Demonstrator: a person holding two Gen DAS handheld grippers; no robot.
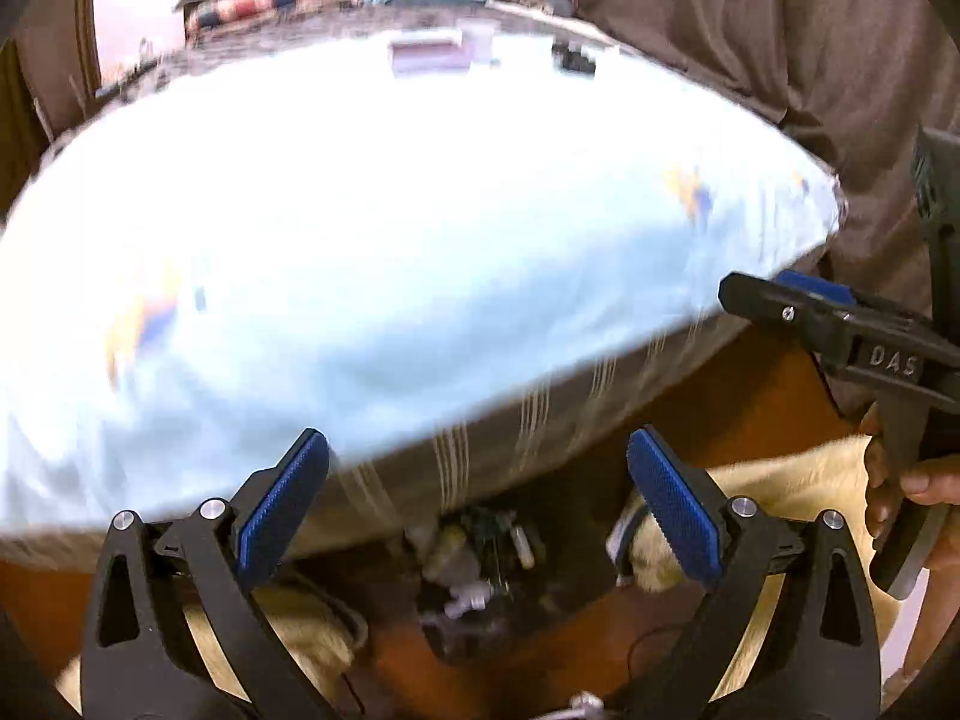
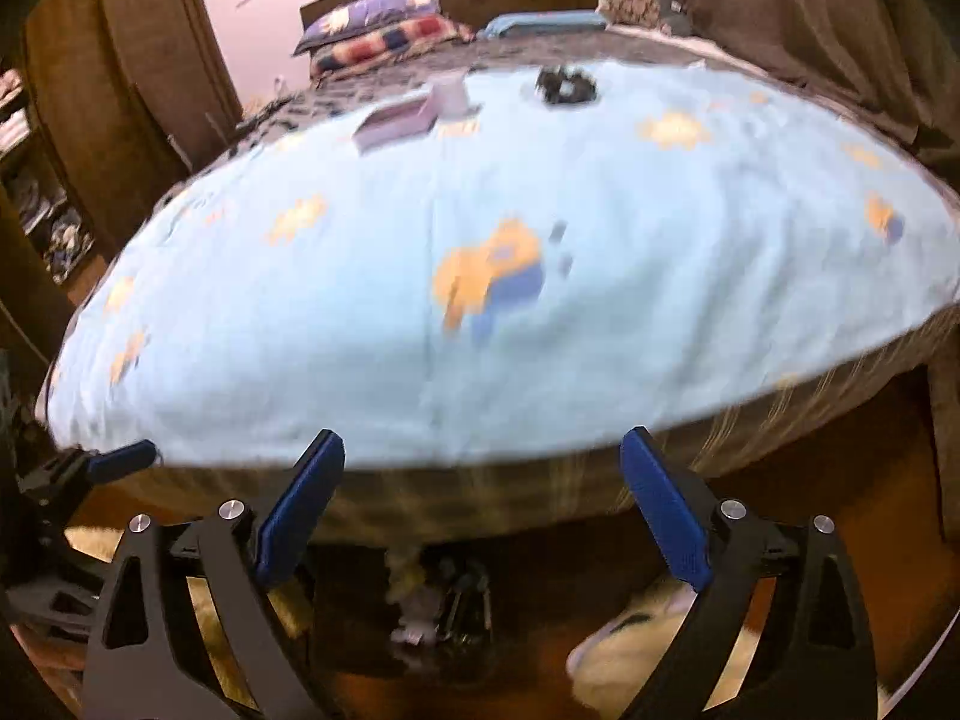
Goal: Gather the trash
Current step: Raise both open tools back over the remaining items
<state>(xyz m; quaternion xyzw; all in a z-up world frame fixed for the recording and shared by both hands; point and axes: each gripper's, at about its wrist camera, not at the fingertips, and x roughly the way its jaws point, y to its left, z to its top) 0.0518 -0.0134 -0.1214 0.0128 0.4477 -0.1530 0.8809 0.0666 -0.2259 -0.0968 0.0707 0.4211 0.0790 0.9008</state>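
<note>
On the floor at the foot of the bed sits a dark bin or bag (image 1: 474, 618) with several pale and green bits of trash (image 1: 480, 558) in it, blurred; the right wrist view shows the same trash (image 2: 429, 600). My left gripper (image 1: 478, 438) hovers above it, open, nothing between its blue pads. My right gripper (image 2: 483, 437) is also open and empty above the bin. It shows at the right of the left wrist view as the right gripper (image 1: 774, 288), held by a hand (image 1: 900, 480).
A bed with a light blue patterned sheet (image 2: 540, 192) fills both views. On its far part lie a lilac box (image 2: 396, 120) and a small black object (image 2: 567, 84); pillows (image 2: 372, 30) are at the head. A cream rug (image 1: 780, 480) covers the floor; brown curtains (image 1: 780, 30) hang right.
</note>
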